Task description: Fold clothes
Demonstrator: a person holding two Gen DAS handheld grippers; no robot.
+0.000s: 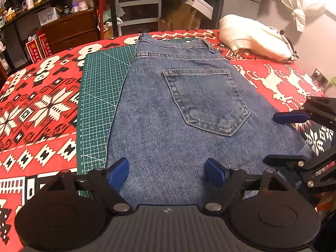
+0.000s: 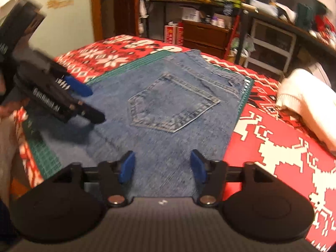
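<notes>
Right up against the lens, your left gripper (image 1: 167,171) has its blue pads spread wide with nothing pinched, just hanging over the near edge of the jeans (image 1: 180,109). Same story for your right gripper (image 2: 162,168): jaws apart, only bare denim showing between them, no grip on anything.

So the jeans are lying loose, folded flat with the back pocket (image 1: 204,100) facing up, mostly on the green cutting mat (image 1: 98,96) and spilling off its right side onto the red patterned tablecloth (image 1: 37,109).

Stuff I'd watch from here:

- Both claws are crowded around the same near end, with the right one just beside the left. If you both dive for the hem at once, you'll probably knock fingers together.
- That denim looks stacked in layers. With jaws this wide you could easily scoop only the top layer, and the fold would peel open when you lift.
- Denim's stiff and heavy, so a shallow pinch at the edge might slip out halfway through the fold.
- The right wrist view is smeary, so if you're moving that fast, your aim may be off.

Further back, the white sweater (image 1: 254,36) sits well apart near the far right corner. The waistband end points roughly that way, so a hard shove could push the jeans toward it.
</notes>
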